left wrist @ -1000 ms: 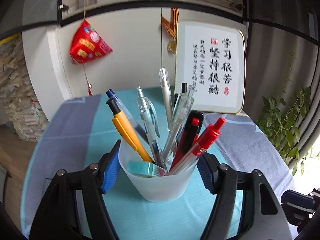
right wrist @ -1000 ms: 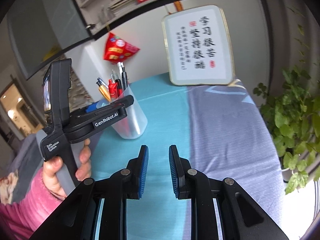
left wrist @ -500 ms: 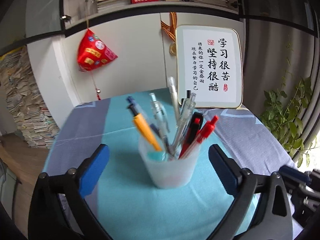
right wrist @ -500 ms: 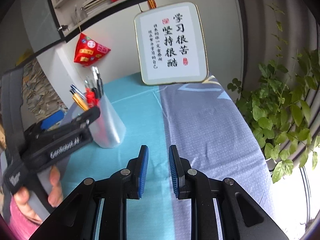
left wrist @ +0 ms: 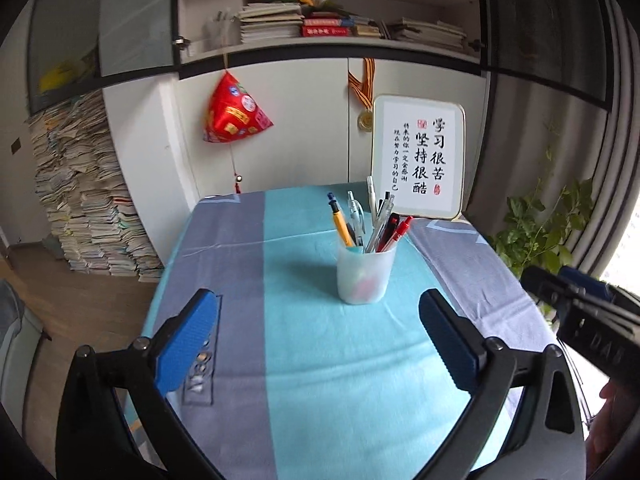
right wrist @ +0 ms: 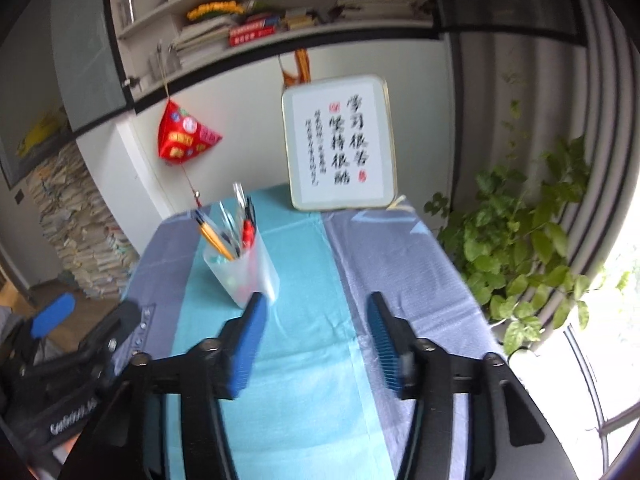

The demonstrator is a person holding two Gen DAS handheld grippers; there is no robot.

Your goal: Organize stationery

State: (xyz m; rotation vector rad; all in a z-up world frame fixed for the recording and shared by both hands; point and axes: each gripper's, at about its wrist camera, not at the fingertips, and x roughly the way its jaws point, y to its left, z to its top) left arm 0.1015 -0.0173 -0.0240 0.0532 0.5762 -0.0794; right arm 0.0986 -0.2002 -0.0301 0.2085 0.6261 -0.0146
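Observation:
A frosted plastic cup (left wrist: pixel 365 276) stands upright on the blue and teal tablecloth (left wrist: pixel 304 344), holding several pens (left wrist: pixel 370 222): orange, clear, red and black ones. My left gripper (left wrist: pixel 318 340) is open and empty, well back from the cup. In the right wrist view the cup (right wrist: pixel 245 274) stands just beyond my left finger (right wrist: pixel 246 344). My right gripper (right wrist: pixel 316 344) is open and empty, over the cloth to the right of the cup.
A framed calligraphy board (left wrist: pixel 418 156) leans at the table's far right. A red pyramid ornament (left wrist: pixel 234 112) hangs on the white cabinet behind. A leafy plant (right wrist: pixel 524 248) stands off the right edge. Stacked papers (left wrist: pixel 80 200) rise at the left.
My left gripper let go of the cup, opened wide and pulled back from it. My right gripper opened from nearly shut and turned to face the cup.

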